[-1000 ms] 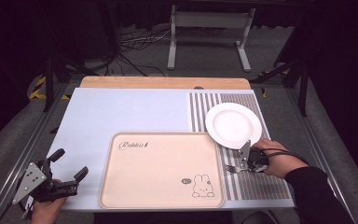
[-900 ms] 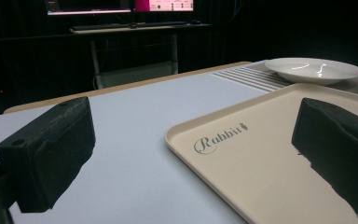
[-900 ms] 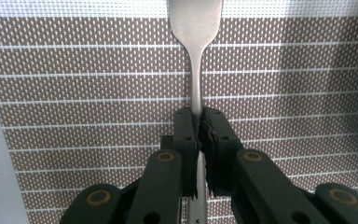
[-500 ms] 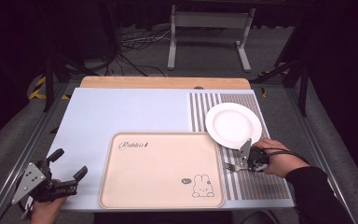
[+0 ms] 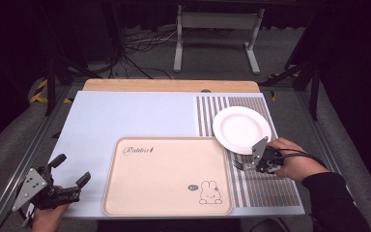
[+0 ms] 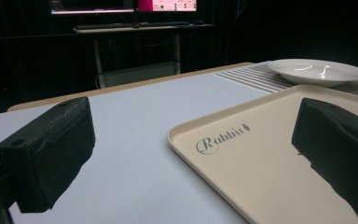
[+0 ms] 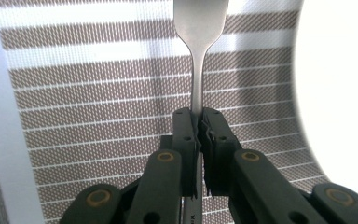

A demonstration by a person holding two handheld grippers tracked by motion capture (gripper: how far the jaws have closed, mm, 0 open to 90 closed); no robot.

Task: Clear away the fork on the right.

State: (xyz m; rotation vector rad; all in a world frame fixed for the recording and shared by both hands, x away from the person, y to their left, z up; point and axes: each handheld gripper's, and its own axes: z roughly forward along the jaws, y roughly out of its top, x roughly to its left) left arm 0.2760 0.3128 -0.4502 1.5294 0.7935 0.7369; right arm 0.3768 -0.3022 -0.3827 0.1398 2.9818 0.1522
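- We have the right gripper (image 7: pixel 199 122) pressed together on the fork (image 7: pixel 198 56), pinching its handle.
- The fork's long axis runs straight ahead of the claw, tines beyond the jaw tips, over the striped mat (image 7: pixel 98 93).
- The plate (image 5: pixel 242 129) lies just beside the claw; the tray (image 5: pixel 166 176) lies beyond the fork's tines.
- Our left gripper (image 5: pixel 70 181) is spread, holding nothing, well apart from the fork, so we judge the right hand the nearer.

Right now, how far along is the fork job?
Done: the right claw is shut on the fork handle, over the striped mat beside the white plate. In hand: the fork, tines toward the tray. Left: setting it down, likely on the tray or plate. The left claw is open, idle at the table's corner.
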